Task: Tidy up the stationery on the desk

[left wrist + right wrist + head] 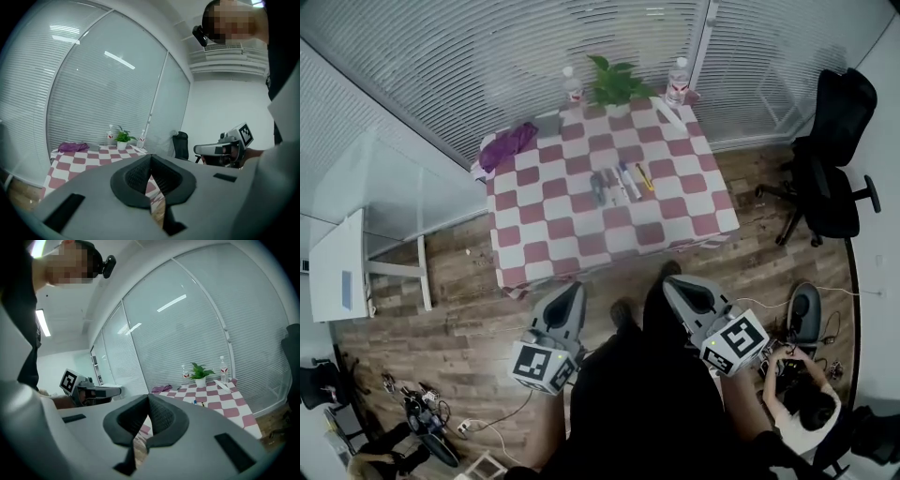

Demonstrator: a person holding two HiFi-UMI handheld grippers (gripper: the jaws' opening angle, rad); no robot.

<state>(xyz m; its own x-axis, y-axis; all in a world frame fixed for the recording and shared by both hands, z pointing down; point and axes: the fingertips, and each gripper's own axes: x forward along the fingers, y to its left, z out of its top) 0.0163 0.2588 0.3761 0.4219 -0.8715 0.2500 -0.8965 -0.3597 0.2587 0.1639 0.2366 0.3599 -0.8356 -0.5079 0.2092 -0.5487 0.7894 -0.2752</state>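
Several pens and markers (617, 185) lie side by side in the middle of the table with the red-and-white checked cloth (581, 246); a yellow one (645, 177) is the rightmost. In the right gripper view the pens (198, 403) are small and far off. My left gripper (577, 286) and right gripper (668, 282) hang over the wooden floor in front of the table's near edge, well short of the pens. Both are shut with nothing between the pads. The left gripper (151, 157) and right gripper (149, 396) point roughly level at the table.
At the table's far edge stand a potted plant (615, 84) and two water bottles (572, 89) (678, 81). A purple cloth (508, 143) lies at the far left corner, a white strip (668, 114) at the far right. A black office chair (830, 178) stands right, a white side desk (337, 267) left, and a person (802, 398) sits on the floor.
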